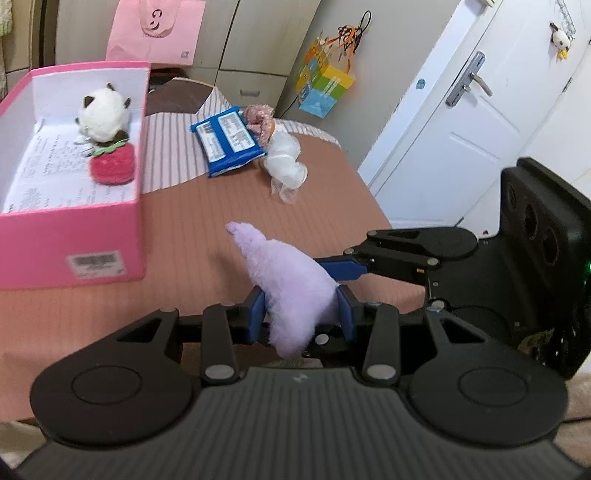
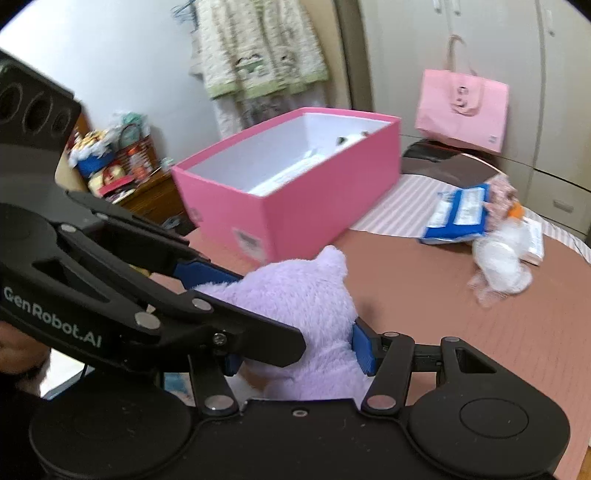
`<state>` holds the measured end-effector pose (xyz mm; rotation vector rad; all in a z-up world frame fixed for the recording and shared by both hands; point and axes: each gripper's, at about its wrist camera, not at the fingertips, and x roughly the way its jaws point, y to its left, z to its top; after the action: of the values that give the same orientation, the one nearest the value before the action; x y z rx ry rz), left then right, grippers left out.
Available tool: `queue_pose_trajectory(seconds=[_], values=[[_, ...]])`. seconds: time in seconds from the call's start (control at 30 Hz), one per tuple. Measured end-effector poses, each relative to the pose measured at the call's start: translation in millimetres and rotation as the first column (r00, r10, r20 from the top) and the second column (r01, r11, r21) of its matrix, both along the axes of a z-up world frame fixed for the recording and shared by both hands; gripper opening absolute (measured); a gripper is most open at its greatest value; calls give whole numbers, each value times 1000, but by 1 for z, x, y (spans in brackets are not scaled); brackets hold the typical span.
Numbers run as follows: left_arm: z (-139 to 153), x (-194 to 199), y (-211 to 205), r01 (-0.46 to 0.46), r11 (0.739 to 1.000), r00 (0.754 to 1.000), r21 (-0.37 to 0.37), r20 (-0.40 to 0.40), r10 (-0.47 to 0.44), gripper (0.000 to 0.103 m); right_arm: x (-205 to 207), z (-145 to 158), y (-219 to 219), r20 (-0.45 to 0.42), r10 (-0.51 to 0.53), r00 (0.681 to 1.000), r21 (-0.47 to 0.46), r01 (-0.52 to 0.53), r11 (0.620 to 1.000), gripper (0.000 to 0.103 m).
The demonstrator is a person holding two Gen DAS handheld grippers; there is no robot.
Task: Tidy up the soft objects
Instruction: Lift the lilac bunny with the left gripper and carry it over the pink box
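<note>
A purple plush toy (image 1: 288, 284) is clamped by both grippers above the brown table. My left gripper (image 1: 301, 314) is shut on its lower part. My right gripper (image 2: 299, 350) is shut on it too (image 2: 295, 306), reaching in from the right in the left wrist view (image 1: 343, 267). The pink box (image 1: 74, 236) stands at the left, holding a white plush cat (image 1: 105, 114) and a red plush strawberry (image 1: 112, 166). In the right wrist view the box (image 2: 306, 206) is ahead of the toy.
A blue packet (image 1: 229, 138), a pink donut plush (image 1: 260, 120) and a white gauzy bundle (image 1: 284, 158) lie at the table's far side. A pink bag (image 1: 155, 29) stands behind the box. A white door (image 1: 461, 110) is right of the table edge.
</note>
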<state>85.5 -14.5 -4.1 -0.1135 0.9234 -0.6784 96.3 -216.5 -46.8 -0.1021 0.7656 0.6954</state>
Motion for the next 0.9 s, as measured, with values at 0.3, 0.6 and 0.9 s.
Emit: queue_pose_trajectory(seconds=[0.3,0.6,0.9], values=[[30,-20,63,-67,997,997,-43,-40,65,39,3,22,39,-127,132,983,113,-118,987,62],[65,-20,110,-133,991,991,-29,29,134,39,14,46,85,-86,243,966,152,-228,962,61],[83,25,139,-142,986,972,-85,178,155,37,70,70,105,-17,224,974,195,-217,957,59]])
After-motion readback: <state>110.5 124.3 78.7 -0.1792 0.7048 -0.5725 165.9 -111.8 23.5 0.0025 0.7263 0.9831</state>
